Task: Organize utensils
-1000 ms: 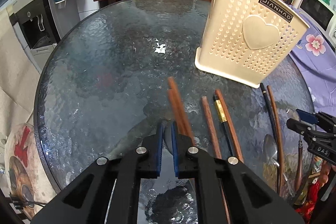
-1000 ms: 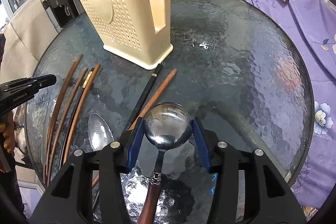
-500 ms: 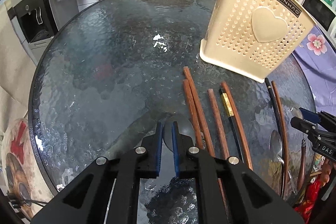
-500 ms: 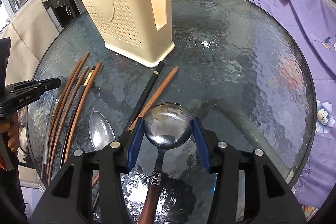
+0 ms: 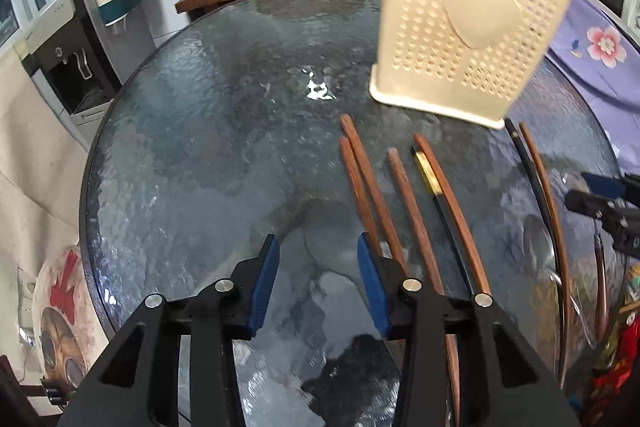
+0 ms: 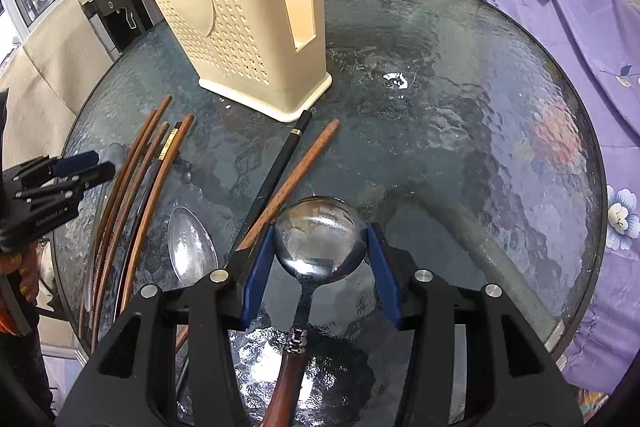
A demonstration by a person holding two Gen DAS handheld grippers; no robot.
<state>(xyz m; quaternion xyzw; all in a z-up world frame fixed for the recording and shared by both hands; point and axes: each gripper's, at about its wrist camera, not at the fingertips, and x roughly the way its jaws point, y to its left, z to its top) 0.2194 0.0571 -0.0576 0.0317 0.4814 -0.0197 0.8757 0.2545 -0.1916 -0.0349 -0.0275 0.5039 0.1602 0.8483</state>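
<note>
On the round rippled-glass table [image 5: 192, 155], the left gripper [image 5: 318, 247] had just spread empty; the right gripper [image 6: 320, 239] clasped a ladle [image 6: 318, 233].

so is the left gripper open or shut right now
Open: the left gripper has just been opening, its blue pads apart over bare glass table, nothing between them.

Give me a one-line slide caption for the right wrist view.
Right tool shut on a round spoon over the glass table, chopsticks and cream utensil holder beyond.

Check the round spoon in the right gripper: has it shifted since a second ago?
No. The round spoon sits between the right gripper's pads as before, equally placed against the cream holder.
</note>
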